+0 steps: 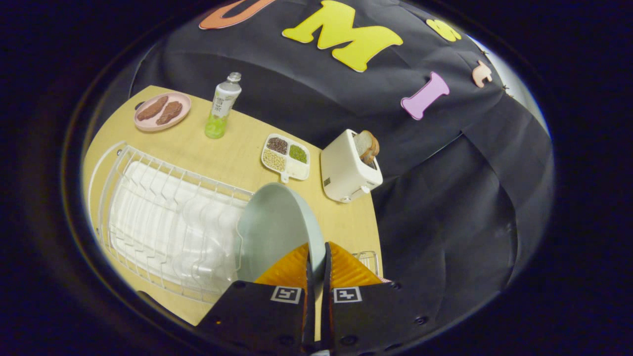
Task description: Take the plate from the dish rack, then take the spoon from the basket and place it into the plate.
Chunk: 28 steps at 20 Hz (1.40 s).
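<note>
The gripper (316,249) pinches the rim of the pale plate (274,225) with fingers nearly closed, carrying it tilted just right of the dish rack (163,217), where so thin an edge-hold could let it slip onto the table (232,153).

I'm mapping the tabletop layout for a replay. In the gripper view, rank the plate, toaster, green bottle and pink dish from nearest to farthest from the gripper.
1. Plate: its rim is pinched between the fingers of the gripper, beside the dish rack.
2. Toaster: beyond the fingers, at the table edge.
3. Green bottle: farther back.
4. Pink dish: far corner, past the rack.
</note>
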{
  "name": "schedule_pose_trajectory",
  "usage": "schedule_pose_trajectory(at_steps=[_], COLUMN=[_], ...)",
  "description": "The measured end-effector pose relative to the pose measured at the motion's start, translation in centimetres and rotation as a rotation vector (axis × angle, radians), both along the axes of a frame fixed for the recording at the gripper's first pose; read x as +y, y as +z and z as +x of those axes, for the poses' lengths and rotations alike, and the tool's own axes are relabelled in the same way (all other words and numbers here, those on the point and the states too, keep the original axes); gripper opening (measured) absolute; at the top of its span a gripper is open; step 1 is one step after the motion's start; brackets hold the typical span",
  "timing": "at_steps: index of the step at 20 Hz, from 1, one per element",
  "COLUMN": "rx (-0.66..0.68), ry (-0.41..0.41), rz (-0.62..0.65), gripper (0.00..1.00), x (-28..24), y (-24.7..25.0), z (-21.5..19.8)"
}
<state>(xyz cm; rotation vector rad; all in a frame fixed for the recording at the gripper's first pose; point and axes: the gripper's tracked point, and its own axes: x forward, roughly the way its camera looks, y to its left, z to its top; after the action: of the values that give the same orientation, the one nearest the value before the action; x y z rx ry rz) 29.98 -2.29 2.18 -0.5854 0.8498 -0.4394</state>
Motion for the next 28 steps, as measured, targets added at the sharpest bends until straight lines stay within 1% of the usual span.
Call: schedule_pose_trajectory(at_steps=[3,7,12,13,16,20,23,25,26,28], rx=[-0.019,-0.064,-0.122,-0.136,-0.167,-0.224,-0.217,-0.206,-0.2,-0.18], ry=[-0.005,-0.033,-0.027,-0.018,0.019,0.108,0.183,0.243,0.262,0.275], rz=[-0.055,-0.122,-0.111,-0.083,0.079,0.236,0.382,0.45,0.479,0.54], gripper=[0.1,0.1,0.1,0.1,0.1,0.1,0.1,0.1,0.1,0.1], x=[0.5,0.1,-0.2,-0.1,0.7,1.7,3.5,4.4,4.5,4.3], y=[0.1,1.6,3.2,3.4,3.8,4.2,2.5,0.7,-0.5,-3.2], z=[-0.1,-1.2,-2.9,-3.5,-5.8,-9.5,-12.8,-15.2,-16.3,-18.2])
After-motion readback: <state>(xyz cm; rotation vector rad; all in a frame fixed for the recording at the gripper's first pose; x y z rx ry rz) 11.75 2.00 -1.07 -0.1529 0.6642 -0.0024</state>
